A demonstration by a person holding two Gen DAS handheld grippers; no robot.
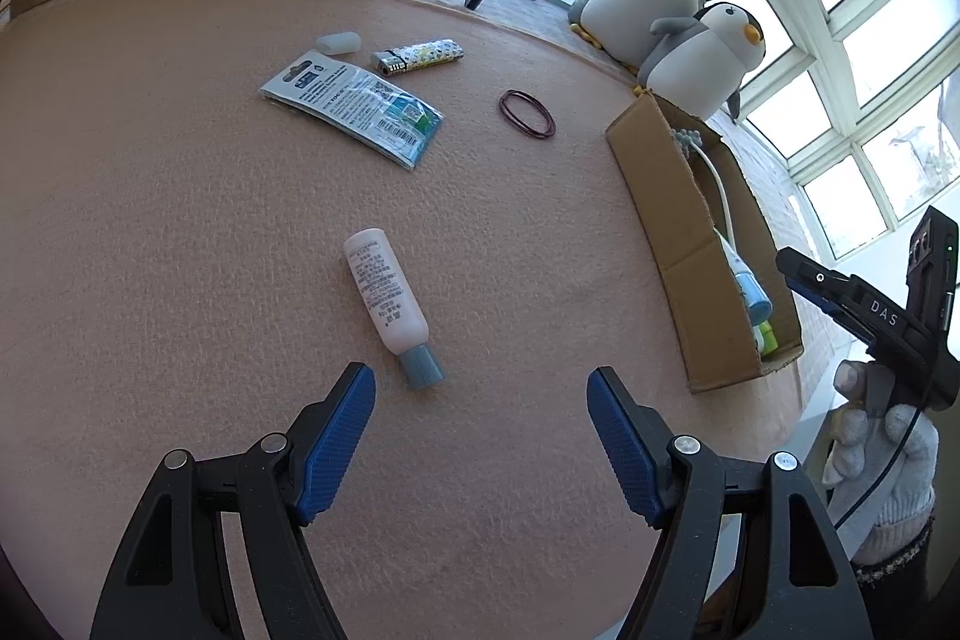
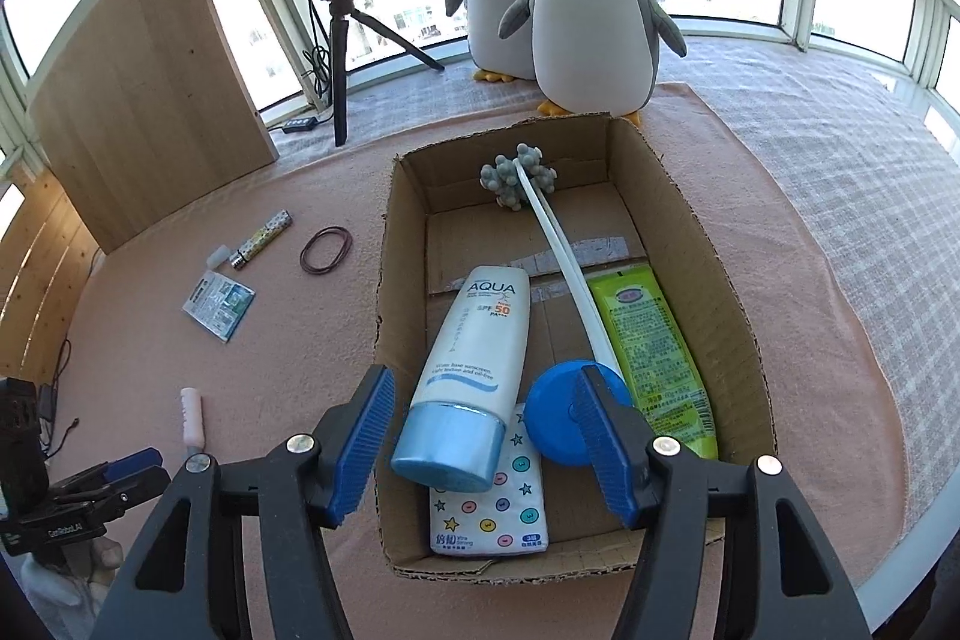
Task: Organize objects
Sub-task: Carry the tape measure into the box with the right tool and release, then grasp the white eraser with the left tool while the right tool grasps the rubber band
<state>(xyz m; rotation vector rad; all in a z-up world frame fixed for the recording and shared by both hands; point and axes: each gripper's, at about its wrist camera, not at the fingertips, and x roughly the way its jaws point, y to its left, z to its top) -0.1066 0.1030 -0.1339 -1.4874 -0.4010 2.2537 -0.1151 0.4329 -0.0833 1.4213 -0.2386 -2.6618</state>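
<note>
The left gripper [image 1: 480, 436] hovers, jaws wide and empty, near the pink grey-capped bottle [image 1: 390, 301]. The right gripper [image 2: 483, 436], jaws also wide, grips nothing above the brown cardboard box [image 2: 714, 256].

pink mat [image 1: 180, 280], bottle [image 1: 390, 301], box [image 2: 708, 244], lighter [image 1: 417, 56]

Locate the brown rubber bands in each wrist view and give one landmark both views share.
Left wrist view: the rubber bands lie on the pink cloth in the upper middle, right of the flat packet and left of the cardboard box.
Right wrist view: the rubber bands lie left of centre, just left of the cardboard box.
Shared landmark: the patterned lighter, lying just beyond them in both.
</note>
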